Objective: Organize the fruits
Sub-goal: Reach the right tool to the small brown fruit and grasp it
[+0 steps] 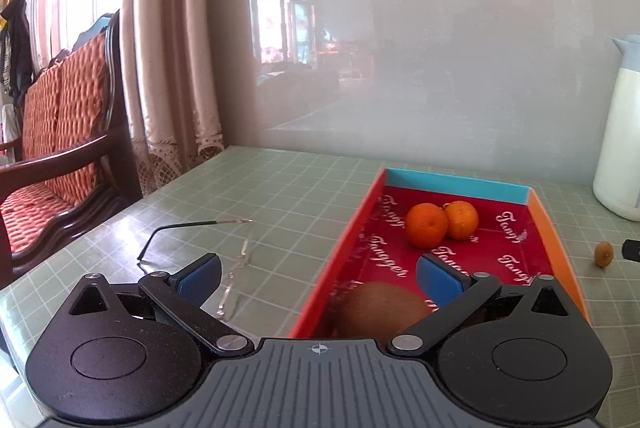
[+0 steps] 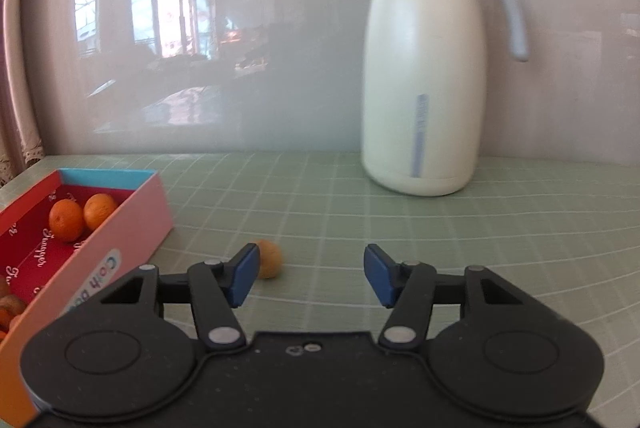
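Step in hand is judged to be the pick-up of the last loose fruit: one small brown-orange fruit [image 2: 269,260] is seen on the green gridded table [image 2: 360,228], just beside the box [image 2: 132,228] and partly hidden behind one pad of the right gripper [image 2: 312,274], whose jaws stand apart and empty; left gripper [image 1: 320,278] is held wide open and empty over the box's near end. Next move calls for the right gripper to be shifted left until the fruit is centred between the pads, then closed gently. Counted in the box: two oranges [image 1: 426,225], one kiwi [image 1: 384,310], plus unclear fruit at the frame edge; one jug [image 2: 424,67]; one pair of glasses [image 1: 236,260].
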Tool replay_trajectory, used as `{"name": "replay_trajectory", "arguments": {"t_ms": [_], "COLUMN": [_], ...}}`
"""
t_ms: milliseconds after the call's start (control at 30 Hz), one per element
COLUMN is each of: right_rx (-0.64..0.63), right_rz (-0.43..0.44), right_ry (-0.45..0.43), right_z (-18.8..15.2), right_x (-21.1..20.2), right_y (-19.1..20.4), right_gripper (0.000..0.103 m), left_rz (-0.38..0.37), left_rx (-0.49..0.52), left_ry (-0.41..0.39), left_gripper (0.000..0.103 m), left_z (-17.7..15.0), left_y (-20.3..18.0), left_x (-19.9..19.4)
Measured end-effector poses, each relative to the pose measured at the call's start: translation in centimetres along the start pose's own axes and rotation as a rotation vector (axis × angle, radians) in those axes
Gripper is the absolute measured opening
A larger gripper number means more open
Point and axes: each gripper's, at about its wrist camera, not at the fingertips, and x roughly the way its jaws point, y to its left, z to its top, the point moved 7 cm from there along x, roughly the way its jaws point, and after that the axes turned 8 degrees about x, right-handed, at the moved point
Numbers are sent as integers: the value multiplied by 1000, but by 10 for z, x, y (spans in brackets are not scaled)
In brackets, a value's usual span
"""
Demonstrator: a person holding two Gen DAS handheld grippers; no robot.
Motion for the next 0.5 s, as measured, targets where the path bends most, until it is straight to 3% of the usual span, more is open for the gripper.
{"name": "replay_trajectory", "arguments": {"t_ms": [267,500], "right_rx": [-9,-6], "right_rz": [-4,-26], "right_ry": [21,53], "right_z": [-1,-4], "right_x": [15,30], "right_y": [21,20], "right_gripper": [52,44], "left_rz": [31,118], "left_rx": [-20,-84], "left_ry": [10,29], "left_gripper": [103,103], "left_z": [-5,-11], "left_y": [23,60], "left_x": [5,12]}}
